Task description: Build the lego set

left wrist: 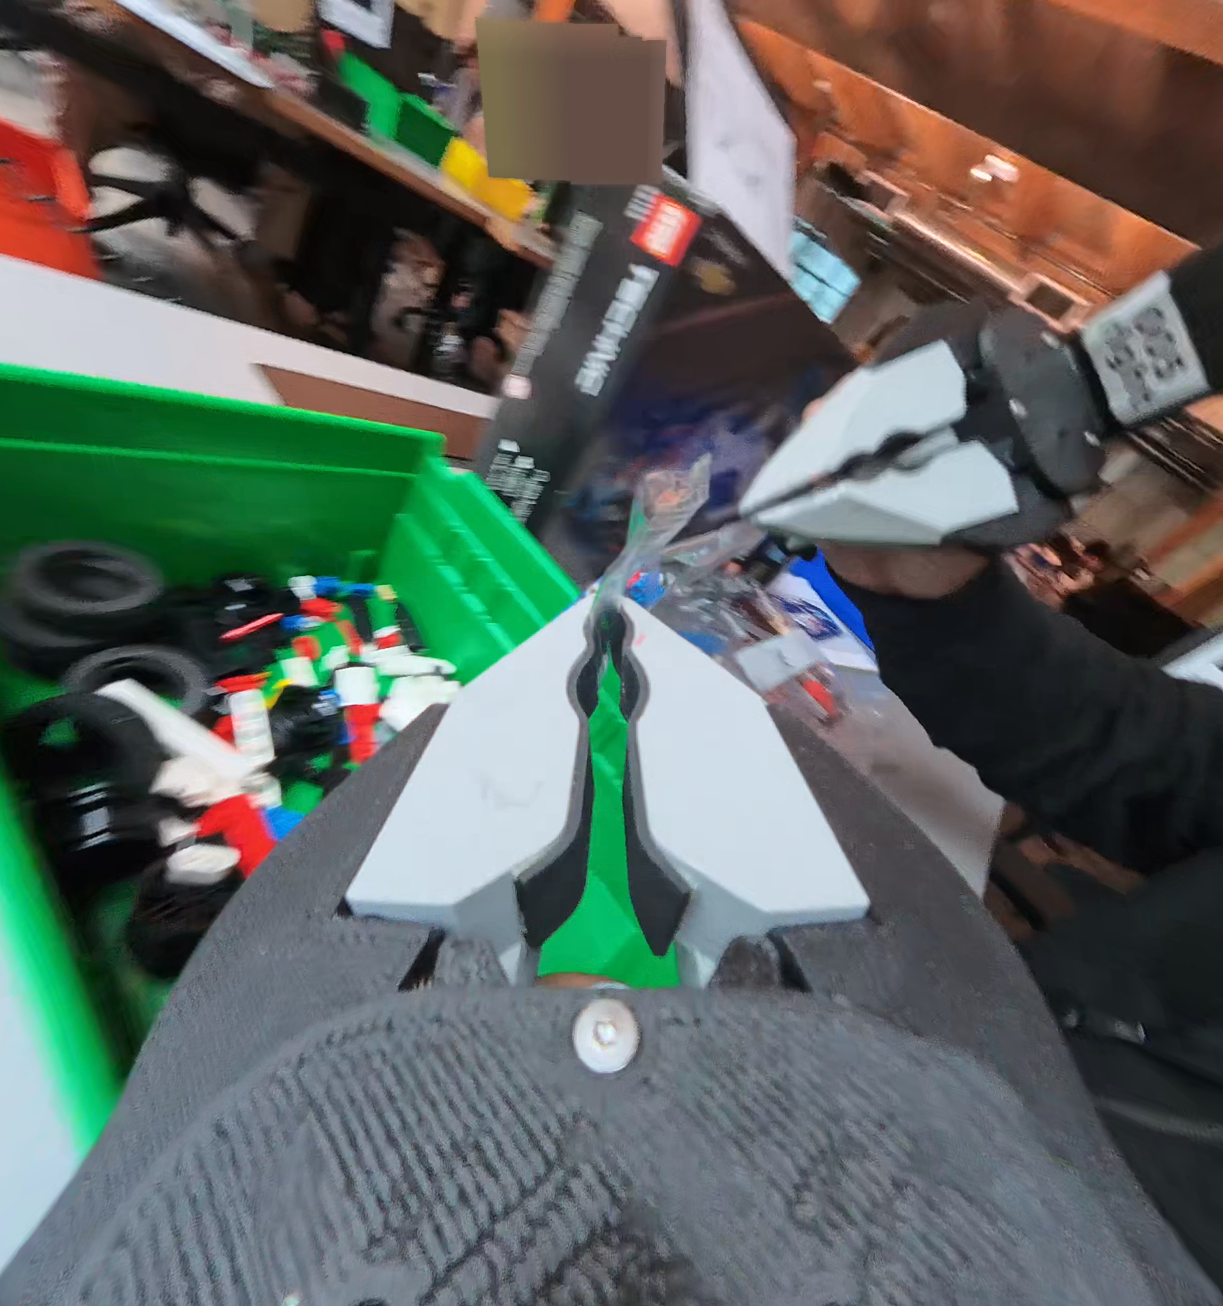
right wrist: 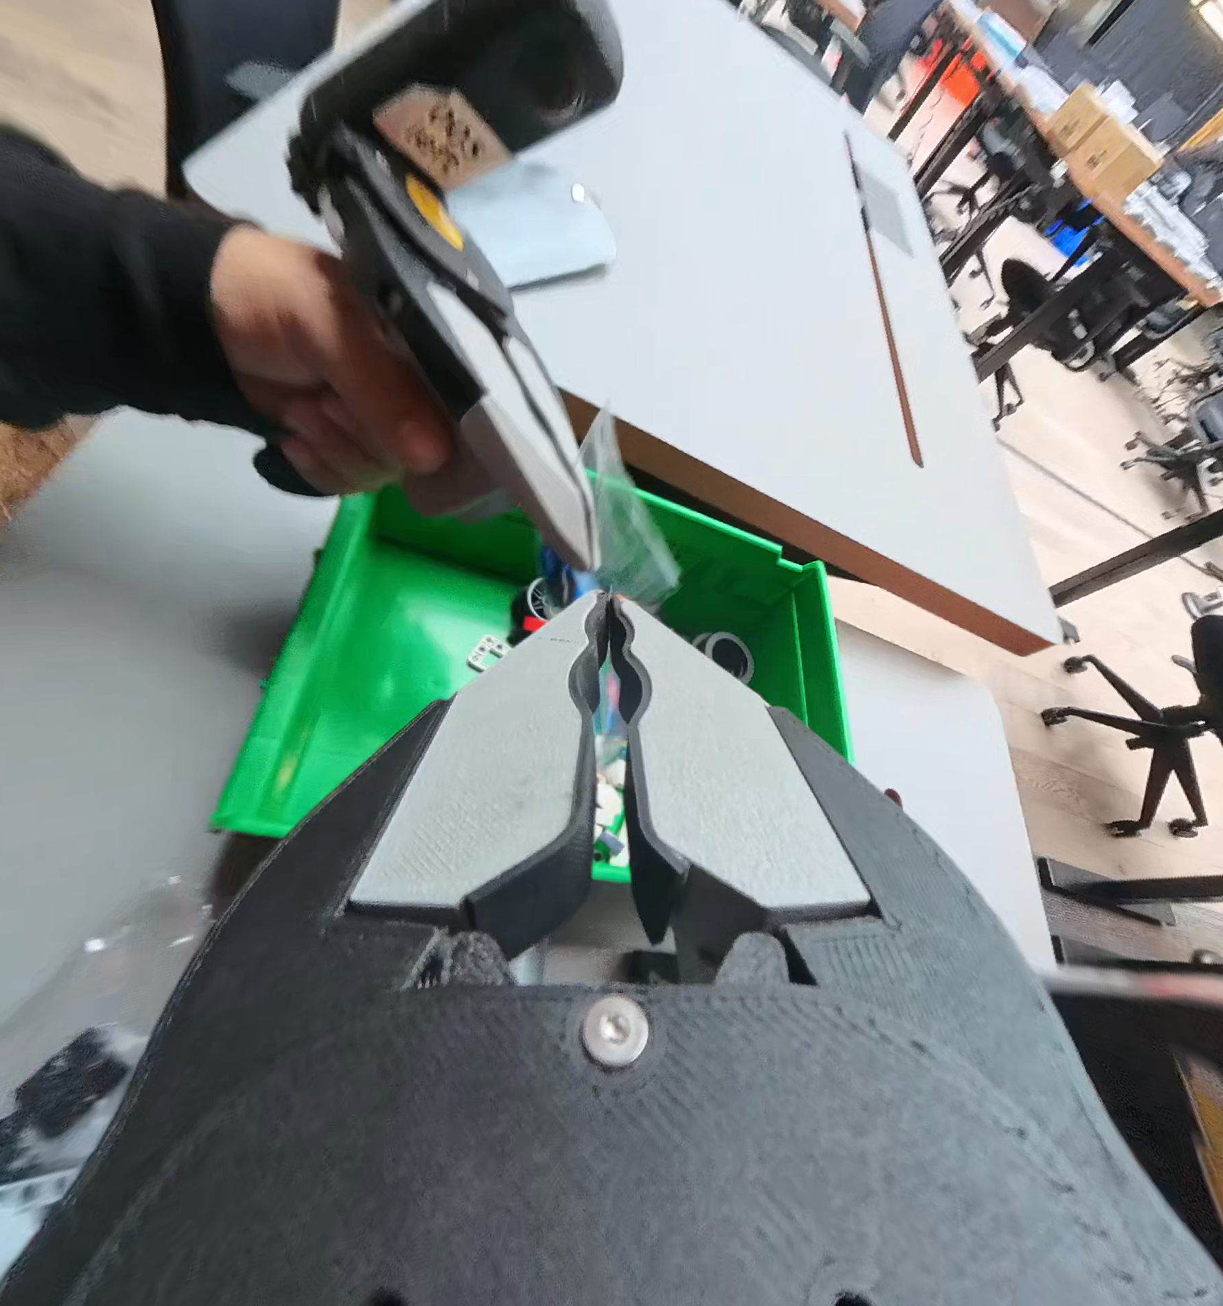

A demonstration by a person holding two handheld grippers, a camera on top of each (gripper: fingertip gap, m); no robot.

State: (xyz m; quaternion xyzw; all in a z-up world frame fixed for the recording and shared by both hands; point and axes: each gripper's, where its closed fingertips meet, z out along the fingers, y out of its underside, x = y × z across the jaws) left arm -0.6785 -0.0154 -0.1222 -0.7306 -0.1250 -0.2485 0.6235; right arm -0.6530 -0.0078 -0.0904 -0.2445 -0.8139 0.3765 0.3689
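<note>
Both grippers pinch one clear plastic bag (left wrist: 654, 526) of small parts, held in the air above the green bin (left wrist: 192, 452).

Left gripper (left wrist: 610, 613) — jaws closed down to a sliver at the tips, a twisted edge of the bag caught between them. Just beyond the bin's far right corner in the left wrist view, the right gripper (left wrist: 753, 510) comes in from the right, jaws closed on the other side of the same bag. The film is stretched and crumpled between the two tips.

In the right wrist view the right gripper (right wrist: 607, 601) is closed on the bag (right wrist: 623, 523), and the left gripper (right wrist: 584, 558) reaches down from the upper left with a hand (right wrist: 312, 367) around its handle, tips almost touching the right one's — both directly over the green bin (right wrist: 397, 622).

Bin contents: the left wrist view shows black tyres (left wrist: 86, 586) and a heap of loose lego pieces (left wrist: 298, 678) in red, white, black and blue. The bin sits on a grey table (right wrist: 100, 601). A black lego box (left wrist: 616, 353) stands upright behind the bin. Another plastic bag with dark parts (right wrist: 50, 1102) lies on the table, nearer than the bin, at lower left of the right wrist view.
</note>
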